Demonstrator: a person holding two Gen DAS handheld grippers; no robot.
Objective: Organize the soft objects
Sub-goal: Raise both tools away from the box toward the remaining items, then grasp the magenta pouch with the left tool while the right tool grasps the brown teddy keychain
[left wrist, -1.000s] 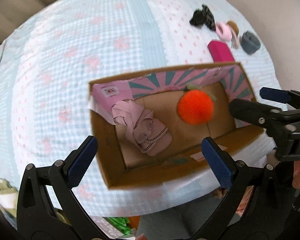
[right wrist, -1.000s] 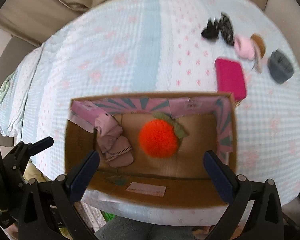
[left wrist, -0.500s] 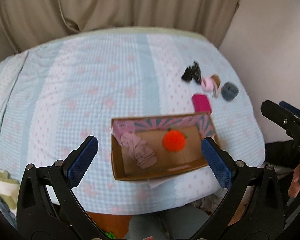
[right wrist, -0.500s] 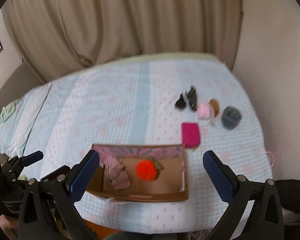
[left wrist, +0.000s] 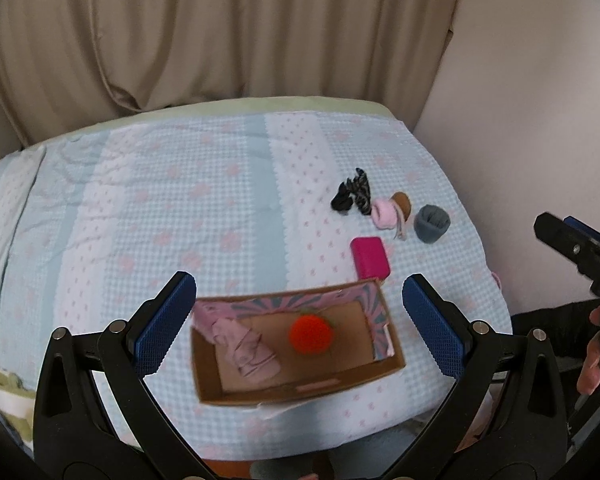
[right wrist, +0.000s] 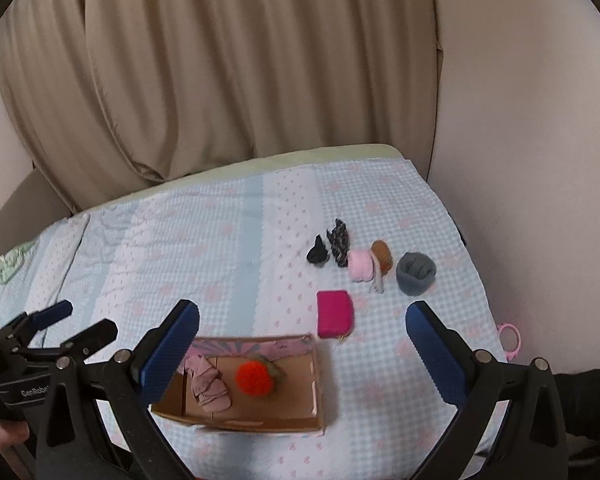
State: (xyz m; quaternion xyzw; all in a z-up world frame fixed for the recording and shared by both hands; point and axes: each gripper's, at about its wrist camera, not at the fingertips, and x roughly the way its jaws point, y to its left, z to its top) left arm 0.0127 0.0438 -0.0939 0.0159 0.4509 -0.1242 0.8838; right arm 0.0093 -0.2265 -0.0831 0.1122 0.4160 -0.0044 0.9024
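Note:
A cardboard box [left wrist: 384, 370] [right wrist: 318, 400] sits on the bed near its front edge. In it lie an orange fuzzy ball [left wrist: 311, 334] [right wrist: 253, 377] and a folded pink cloth [left wrist: 249, 350] [right wrist: 210, 386]. Behind it on the bed lie a magenta pouch [left wrist: 369, 257] [right wrist: 334, 313], black socks [left wrist: 352, 196] [right wrist: 330, 247], a pink roll [left wrist: 383, 214] [right wrist: 360, 265], a brown item [left wrist: 402, 202] [right wrist: 382, 255] and a grey roll [left wrist: 432, 223] [right wrist: 415, 273]. My left gripper [left wrist: 298, 328] and right gripper [right wrist: 302, 344] are both open and empty, held high above the box.
The bed has a light blue and pink checked cover [left wrist: 160, 216]. A beige curtain [left wrist: 220, 28] hangs behind it and a wall [right wrist: 520, 120] stands on the right. A green cloth [right wrist: 10, 264] lies at the bed's far left. A pink ring [right wrist: 510, 338] hangs at the right edge.
Both grippers have pulled up and back from the box, so the whole bed and curtain now show. The objects have not moved.

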